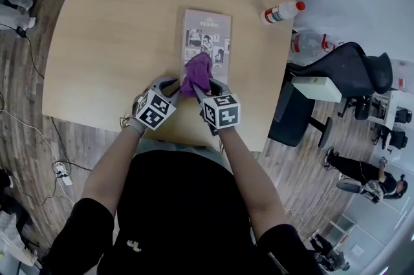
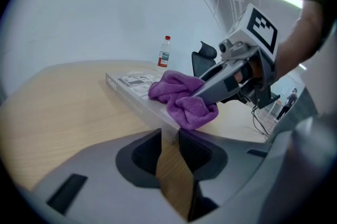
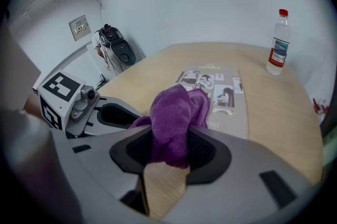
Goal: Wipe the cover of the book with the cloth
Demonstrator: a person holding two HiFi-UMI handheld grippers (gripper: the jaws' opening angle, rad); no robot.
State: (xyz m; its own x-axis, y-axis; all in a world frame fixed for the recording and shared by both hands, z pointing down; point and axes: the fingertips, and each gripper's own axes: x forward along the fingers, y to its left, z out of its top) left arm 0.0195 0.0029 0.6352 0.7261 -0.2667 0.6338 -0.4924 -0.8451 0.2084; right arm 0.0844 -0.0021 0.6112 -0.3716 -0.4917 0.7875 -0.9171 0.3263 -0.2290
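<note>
The book (image 1: 208,33) lies flat near the middle of the bench (image 1: 110,41), its cover up and its long side running away from the person. The purple cloth (image 1: 196,74) sits bunched on the near end of the cover, hiding the lower part of the print.

The right gripper (image 3: 171,145) has its jaws clamped on the cloth: a thick fold fills the gap between the pads and the rest of the cloth bulges out ahead onto the cover. The gripper slants down toward the book from the near right.

The left gripper (image 2: 169,138) comes in from the near left, also slanting down. Its jaws stand partly apart with the book's near left corner between them, and the pads look closed on that corner. Its tip is just beside the cloth, and the two grippers almost meet at the book's near edge.

A bottle (image 1: 282,12) with a red cap lies on its side near the bench's far right corner, well apart from the book. A dark chair (image 1: 352,70) stands on the floor to the right of the bench.
</note>
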